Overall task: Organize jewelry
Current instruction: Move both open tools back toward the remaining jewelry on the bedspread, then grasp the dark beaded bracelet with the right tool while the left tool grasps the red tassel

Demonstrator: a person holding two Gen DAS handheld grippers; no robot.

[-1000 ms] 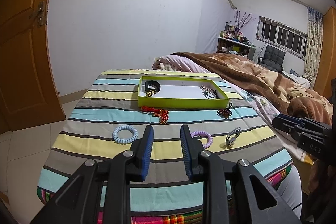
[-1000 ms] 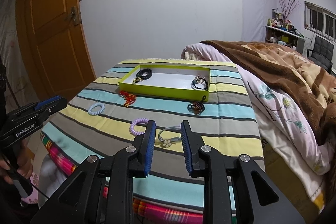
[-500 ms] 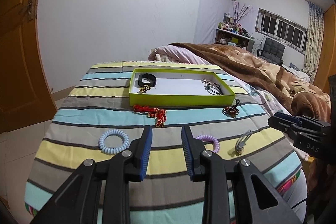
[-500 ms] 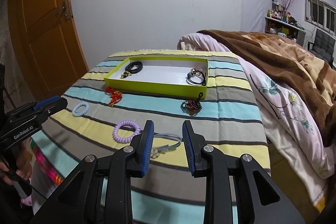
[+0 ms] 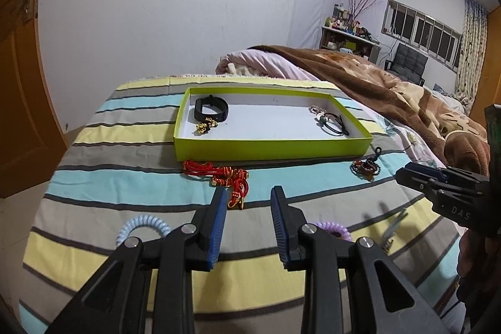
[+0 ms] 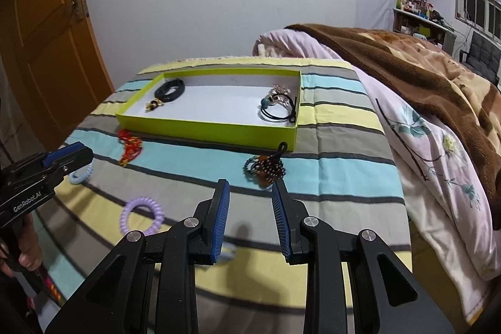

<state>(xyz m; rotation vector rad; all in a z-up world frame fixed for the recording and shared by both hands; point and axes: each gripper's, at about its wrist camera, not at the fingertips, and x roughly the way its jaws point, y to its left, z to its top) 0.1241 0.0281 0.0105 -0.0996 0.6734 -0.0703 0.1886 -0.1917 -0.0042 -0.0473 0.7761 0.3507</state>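
A lime-green tray (image 5: pixel 269 147) (image 6: pixel 206 129) sits on the striped cloth and holds a black band (image 5: pixel 210 108), a gold charm (image 5: pixel 205 127) and a black cord piece (image 5: pixel 333 122). In front of it lie a red knotted cord (image 5: pixel 225 177) (image 6: pixel 130 147), a dark bead bracelet (image 5: pixel 364 168) (image 6: pixel 265 169), a light blue coil ring (image 5: pixel 142 229), a purple coil ring (image 6: pixel 142 215) and a grey hair tie (image 5: pixel 393 229). My left gripper (image 5: pixel 247 201) is open, just short of the red cord. My right gripper (image 6: pixel 250 193) is open, just short of the bead bracelet.
A bed with a brown blanket (image 6: pixel 422 74) and floral sheet lies to the right of the striped table. A wooden door (image 6: pixel 47 46) stands at the left. The white wall is behind the tray.
Both grippers have moved forward and lower toward the tray. The red cord and the bead bracelet are now close to their fingertips. Both stay open.
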